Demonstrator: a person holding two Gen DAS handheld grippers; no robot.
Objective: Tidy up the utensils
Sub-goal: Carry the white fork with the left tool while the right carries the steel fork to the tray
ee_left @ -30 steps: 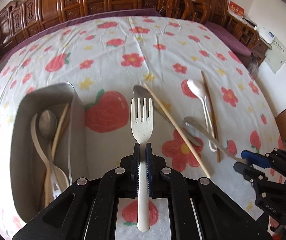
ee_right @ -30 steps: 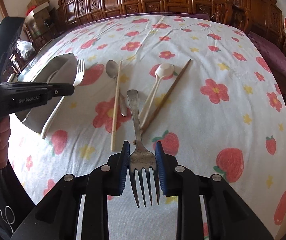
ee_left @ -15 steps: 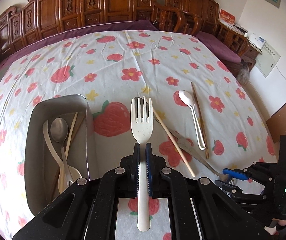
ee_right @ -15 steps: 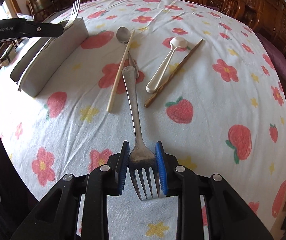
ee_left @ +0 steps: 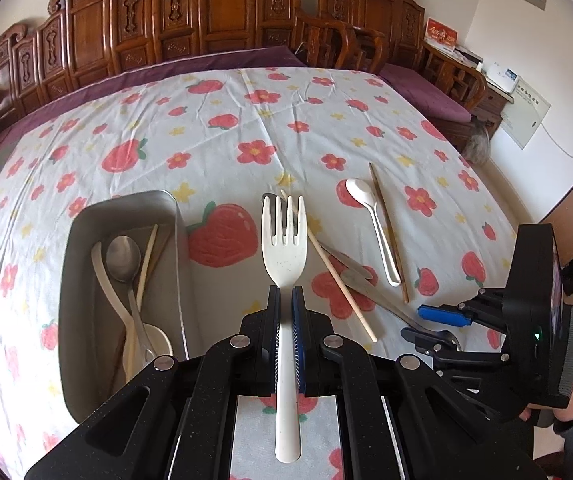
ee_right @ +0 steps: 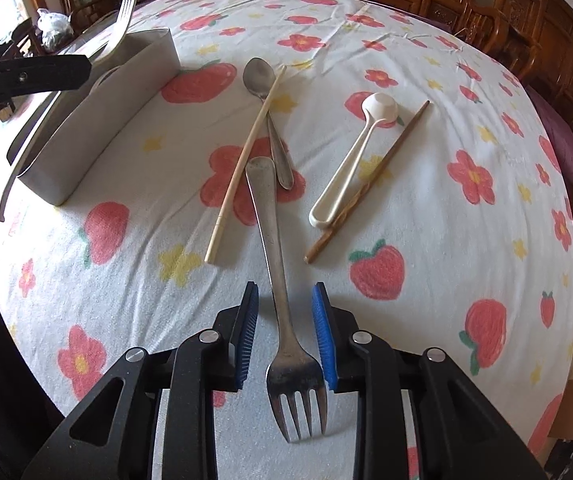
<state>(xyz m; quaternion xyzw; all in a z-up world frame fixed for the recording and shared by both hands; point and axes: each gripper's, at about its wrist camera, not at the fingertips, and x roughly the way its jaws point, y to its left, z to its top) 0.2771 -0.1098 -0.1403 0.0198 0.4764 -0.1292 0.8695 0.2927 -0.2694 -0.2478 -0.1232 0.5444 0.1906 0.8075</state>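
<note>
You are gripping the white fork (ee_left: 284, 240) by its handle in your left gripper (ee_left: 285, 300), jaws closed on it, tines pointing away and hovering above the tablecloth (ee_left: 246, 128) just right of the metal tray (ee_left: 86, 220). Inside that tray a metal spoon (ee_left: 124, 254), a white spoon (ee_left: 114, 300) and a pale chopstick (ee_left: 146, 264) are lying together. Your right gripper (ee_right: 285, 312) is sitting with its jaws spread open on either side of the metal fork (ee_right: 282, 304), whose tines are pointing back toward you; the blue pads (ee_right: 248, 336) are standing apart from the handle, though the right pad is sitting close against the fork's head. The fork's handle is reaching away across the cloth, its far end lying beside another metal spoon (ee_right: 266, 112) and a second pale chopstick (ee_right: 246, 160) crossing over that spoon. Farther right, a second white spoon (ee_right: 356, 148) is lying alongside a dark wooden chopstick (ee_right: 370, 180), the two touching near the spoon's handle end.
</note>
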